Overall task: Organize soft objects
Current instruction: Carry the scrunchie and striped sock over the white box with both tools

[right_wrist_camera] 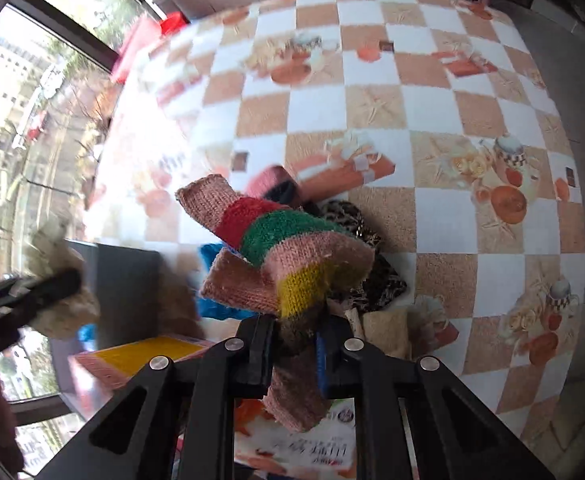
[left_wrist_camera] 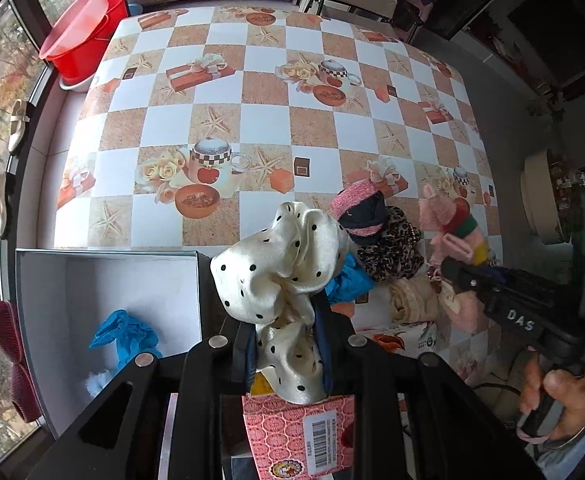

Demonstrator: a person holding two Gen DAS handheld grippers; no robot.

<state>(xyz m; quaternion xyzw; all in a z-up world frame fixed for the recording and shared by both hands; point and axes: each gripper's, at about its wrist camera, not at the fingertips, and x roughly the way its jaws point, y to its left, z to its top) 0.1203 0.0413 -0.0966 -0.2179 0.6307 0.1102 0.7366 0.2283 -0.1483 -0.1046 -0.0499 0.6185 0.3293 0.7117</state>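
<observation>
Gripping a dotted cream scarf [left_wrist_camera: 280, 276] bunched upright above the table [left_wrist_camera: 252, 120], the left gripper [left_wrist_camera: 286, 344] is clamped; the right gripper [right_wrist_camera: 292, 344] pinches a striped knit glove [right_wrist_camera: 284, 248], fingers pointing up-left.

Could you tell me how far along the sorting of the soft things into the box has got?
Early. Done: only a blue glove lies in the grey box. In hand: the left gripper grips a polka-dot scrunchie; the right gripper grips a striped knit piece. Left: the pile on the table, including a leopard-print piece and another blue glove.
</observation>
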